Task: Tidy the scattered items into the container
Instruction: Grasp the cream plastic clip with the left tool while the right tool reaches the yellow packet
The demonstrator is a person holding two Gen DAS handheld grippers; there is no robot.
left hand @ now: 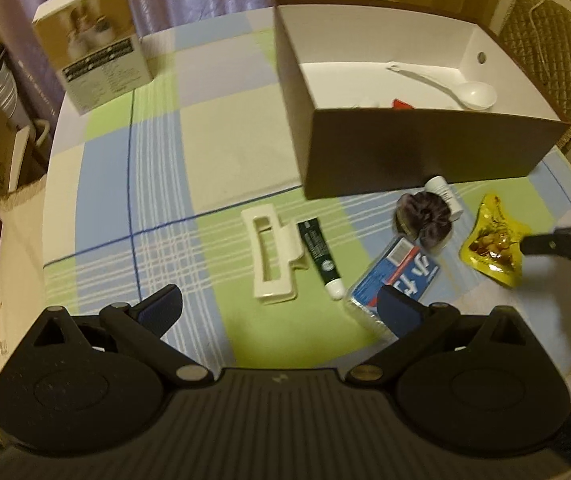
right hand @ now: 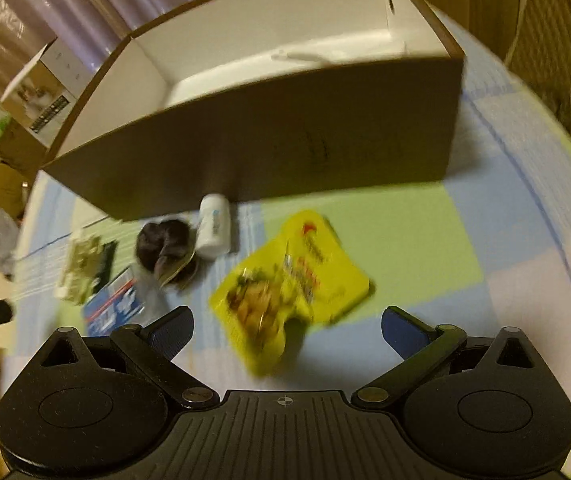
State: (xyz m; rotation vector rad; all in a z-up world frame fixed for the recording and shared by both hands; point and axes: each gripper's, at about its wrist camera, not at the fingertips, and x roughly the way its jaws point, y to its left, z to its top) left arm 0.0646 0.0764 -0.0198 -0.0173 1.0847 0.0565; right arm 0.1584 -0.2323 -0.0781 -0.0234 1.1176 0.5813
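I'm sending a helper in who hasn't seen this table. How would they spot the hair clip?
Start at the open brown box on the checked tablecloth, then look at the row of loose items along its front wall. The hair clip is at the row's left end, beside a dark green tube; it alone is cream-white with a long slot.

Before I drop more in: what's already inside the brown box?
Inside the brown box: a white spoon and a red item's edge peeking over the near wall, which hides the floor behind it.
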